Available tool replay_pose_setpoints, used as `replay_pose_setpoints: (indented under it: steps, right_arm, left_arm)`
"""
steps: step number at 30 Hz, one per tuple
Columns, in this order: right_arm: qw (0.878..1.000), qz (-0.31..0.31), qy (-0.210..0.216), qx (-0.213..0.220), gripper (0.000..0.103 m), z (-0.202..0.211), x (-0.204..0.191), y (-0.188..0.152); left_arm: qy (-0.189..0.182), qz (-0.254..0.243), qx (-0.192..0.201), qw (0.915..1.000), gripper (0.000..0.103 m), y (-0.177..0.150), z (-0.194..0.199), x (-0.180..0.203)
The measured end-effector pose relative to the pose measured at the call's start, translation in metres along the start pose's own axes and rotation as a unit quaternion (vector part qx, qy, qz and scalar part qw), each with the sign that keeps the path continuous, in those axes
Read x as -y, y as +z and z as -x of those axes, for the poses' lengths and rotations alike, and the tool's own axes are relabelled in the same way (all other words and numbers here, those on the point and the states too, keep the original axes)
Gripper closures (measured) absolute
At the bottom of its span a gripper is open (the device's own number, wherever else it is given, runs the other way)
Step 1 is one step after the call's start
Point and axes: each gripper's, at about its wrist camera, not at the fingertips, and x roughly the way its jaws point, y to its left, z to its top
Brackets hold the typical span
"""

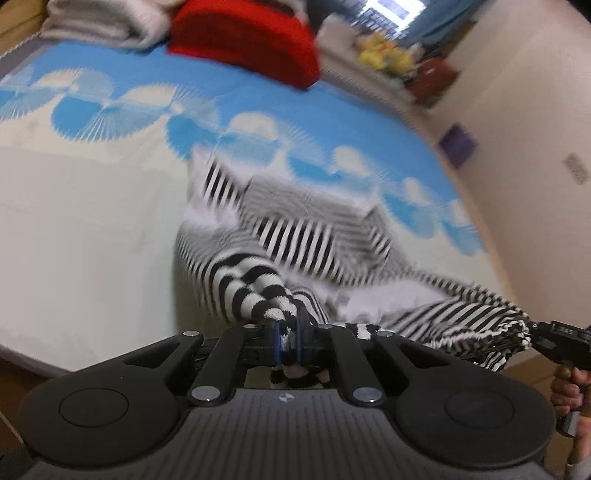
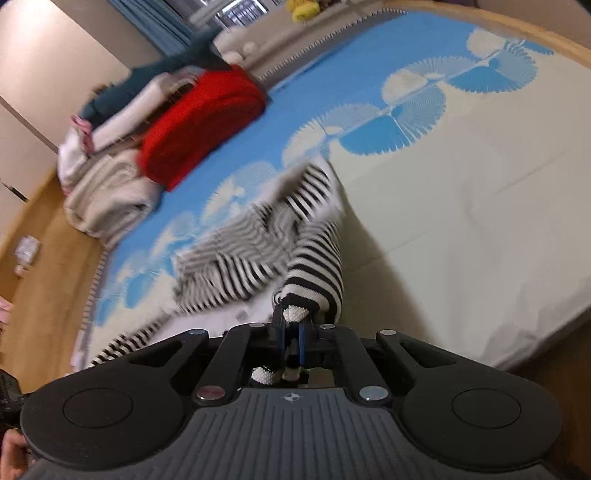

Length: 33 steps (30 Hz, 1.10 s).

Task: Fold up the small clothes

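Note:
A black-and-white striped garment point(image 1: 295, 229) hangs, motion-blurred, above the bed's blue-and-white patterned cover point(image 1: 92, 206). My left gripper point(image 1: 287, 330) is shut on a bunched edge of it, and cloth pokes out behind the pads. In the right wrist view the same striped garment point(image 2: 258, 251) trails away over the cover, and my right gripper point(image 2: 291, 341) is shut on another bunched edge. At the right edge of the left wrist view the right gripper point(image 1: 543, 339) shows, pinching the garment's far end, with a hand point(image 1: 569, 391) below it.
A folded red garment point(image 1: 247, 40) and folded white cloths point(image 1: 99, 22) lie at the far side of the cover; in the right wrist view they form a pile point(image 2: 110, 177) with a dark teal piece. A wall point(image 1: 524, 122) and wood floor point(image 2: 48, 288) flank the bed.

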Motion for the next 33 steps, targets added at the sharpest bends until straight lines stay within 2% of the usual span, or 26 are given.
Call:
replay_pose_setpoints:
  steps: [3, 6, 10, 13, 15, 17, 18, 19, 20, 21, 22, 24, 27, 30, 31, 33]
  right_arm:
    - [0.999, -0.003, 0.030, 0.025, 0.098, 0.034, -0.010, 0.000]
    - [0.999, 0.000, 0.033, 0.038, 0.098, 0.032, -0.012, 0.011]
    - [1.000, 0.001, 0.006, 0.012, 0.098, -0.032, -0.011, 0.038]
    - [1.000, 0.008, -0.016, -0.009, 0.098, -0.090, -0.008, 0.065]
    - [1.000, 0.014, -0.025, -0.011, 0.098, -0.122, -0.007, 0.077]
    - [0.999, 0.023, -0.025, -0.007, 0.097, -0.149, -0.004, 0.081]
    - [0.999, 0.040, -0.033, -0.004, 0.097, -0.161, -0.002, 0.080]
    - [0.997, 0.058, -0.044, 0.001, 0.097, -0.173, 0.001, 0.075]
    - [0.996, 0.068, -0.056, -0.003, 0.093, -0.185, 0.006, 0.067]
    - [0.993, 0.056, -0.091, -0.039, 0.091, -0.200, 0.007, 0.066]
    - [0.993, 0.038, -0.101, -0.044, 0.090, -0.207, 0.008, 0.069]
    - [0.997, 0.021, -0.075, -0.016, 0.090, -0.210, 0.004, 0.085]
    - [0.997, 0.015, -0.069, 0.017, 0.082, -0.208, 0.004, 0.098]
    - [0.996, 0.005, -0.074, 0.054, 0.065, -0.192, 0.006, 0.100]
    - [0.995, 0.014, -0.075, 0.070, 0.058, -0.184, 0.004, 0.100]
    - [0.992, 0.036, -0.083, 0.089, 0.055, -0.174, 0.002, 0.100]
  left_arm:
    - [-0.020, 0.010, 0.012, 0.9997, 0.095, 0.009, 0.000, 0.000]
    - [0.005, 0.026, -0.002, 0.9996, 0.095, 0.028, -0.038, -0.009]
    - [0.031, 0.058, -0.018, 0.9977, 0.095, 0.066, -0.100, -0.035]
    - [0.044, 0.101, -0.019, 0.9937, 0.095, 0.091, -0.147, -0.064]
    - [0.043, 0.128, -0.013, 0.9908, 0.095, 0.098, -0.176, -0.084]
    - [0.042, 0.136, -0.002, 0.9898, 0.089, 0.091, -0.206, -0.102]
    - [0.061, 0.177, -0.043, 0.9814, 0.086, 0.089, -0.219, -0.112]
    - [0.064, 0.219, -0.066, 0.9713, 0.086, 0.093, -0.227, -0.122]
    - [0.036, 0.243, -0.052, 0.9679, 0.086, 0.099, -0.227, -0.128]
    - [0.020, 0.245, -0.034, 0.9688, 0.081, 0.106, -0.226, -0.131]
    - [0.014, 0.237, -0.022, 0.9712, 0.075, 0.113, -0.224, -0.131]
    - [0.008, 0.229, -0.015, 0.9733, 0.074, 0.121, -0.222, -0.135]
    - [-0.001, 0.224, -0.005, 0.9747, 0.074, 0.121, -0.212, -0.137]
    - [-0.013, 0.207, 0.012, 0.9782, 0.073, 0.116, -0.192, -0.133]
    - [-0.004, 0.193, 0.023, 0.9809, 0.072, 0.114, -0.183, -0.128]
    - [0.027, 0.148, 0.039, 0.9878, 0.067, 0.107, -0.168, -0.116]
